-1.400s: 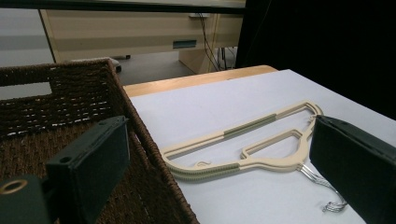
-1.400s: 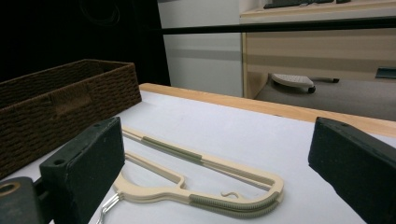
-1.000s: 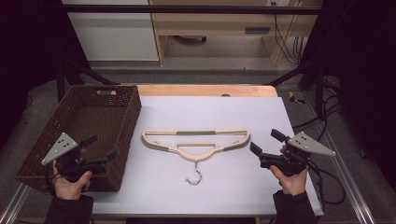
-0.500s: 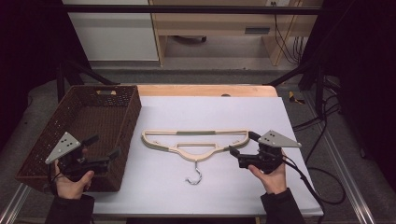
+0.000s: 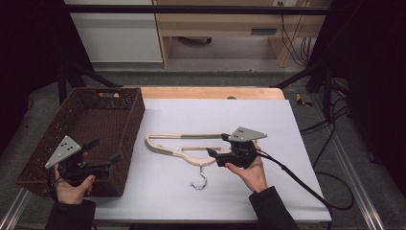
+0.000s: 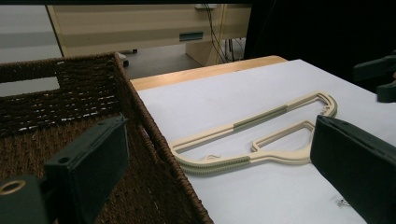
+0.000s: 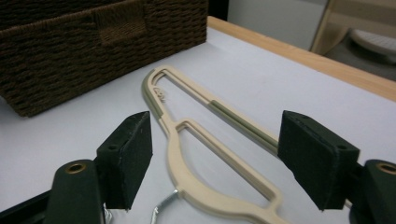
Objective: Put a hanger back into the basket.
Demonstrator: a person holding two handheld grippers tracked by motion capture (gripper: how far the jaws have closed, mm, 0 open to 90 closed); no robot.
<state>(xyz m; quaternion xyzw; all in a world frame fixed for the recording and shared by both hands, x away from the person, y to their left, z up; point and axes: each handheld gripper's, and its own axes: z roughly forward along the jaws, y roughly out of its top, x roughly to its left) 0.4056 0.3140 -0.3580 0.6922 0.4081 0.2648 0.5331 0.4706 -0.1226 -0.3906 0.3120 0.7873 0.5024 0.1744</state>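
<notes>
Right tongs (image 5: 214, 144): jaws apart and just now closing, straddling the right half of the cream plastic clothes hanger (image 5: 179, 145); in the right gripper view the hanger (image 7: 205, 154) lies between the two black pads, neither pad pressing on it.
Left tongs (image 5: 101, 149): jaws apart, nothing between them, held over the near right corner of the dark brown woven wicker basket (image 5: 43, 143).
Hanger: flat on the white-covered table (image 5: 268, 124), its long bar running away from the right tongs toward the basket, its silver metal hook (image 5: 199, 181) on the person's side, just beside the right tongs.
Basket: well apart from the right tongs, beyond the hanger's far end; under the left tongs, its rim (image 6: 154, 135) between the two left pads in the left gripper view.
Hands: right hand (image 5: 249, 168) grips the right tongs from below; left hand (image 5: 72, 188) holds the left tongs.
</notes>
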